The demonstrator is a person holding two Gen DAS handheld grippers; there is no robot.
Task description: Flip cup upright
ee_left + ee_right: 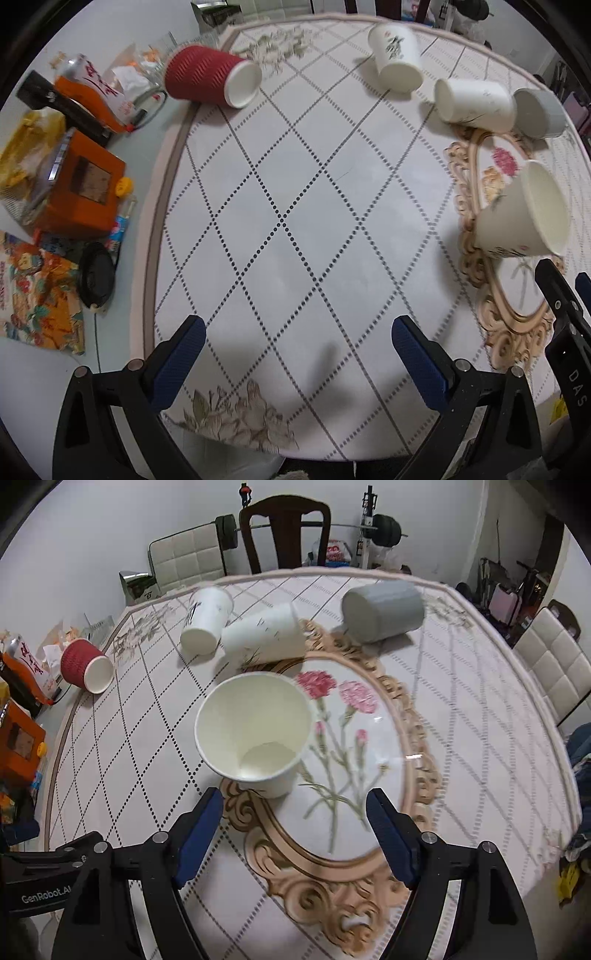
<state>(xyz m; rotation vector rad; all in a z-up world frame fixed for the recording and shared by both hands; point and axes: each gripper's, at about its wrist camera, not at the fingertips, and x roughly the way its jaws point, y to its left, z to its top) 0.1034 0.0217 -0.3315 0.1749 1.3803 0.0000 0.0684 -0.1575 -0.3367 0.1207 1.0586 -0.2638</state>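
Note:
A cream paper cup (255,734) stands upright on the flowered mat, mouth up; it also shows in the left wrist view (524,214). My right gripper (295,812) is open and empty just behind it, apart from it. A red ribbed cup (210,75) (85,665) lies on its side at the far left. Two white printed cups (207,622) (264,635) and a grey cup (382,611) lie on their sides at the back. My left gripper (298,341) is open and empty over the diamond-patterned cloth.
The round table's tablecloth (295,206) has an ornate oval flower print (354,738). Orange boxes (81,184), packets and a black lid (96,275) crowd the left side off the cloth. Chairs (288,531) stand behind and at the right.

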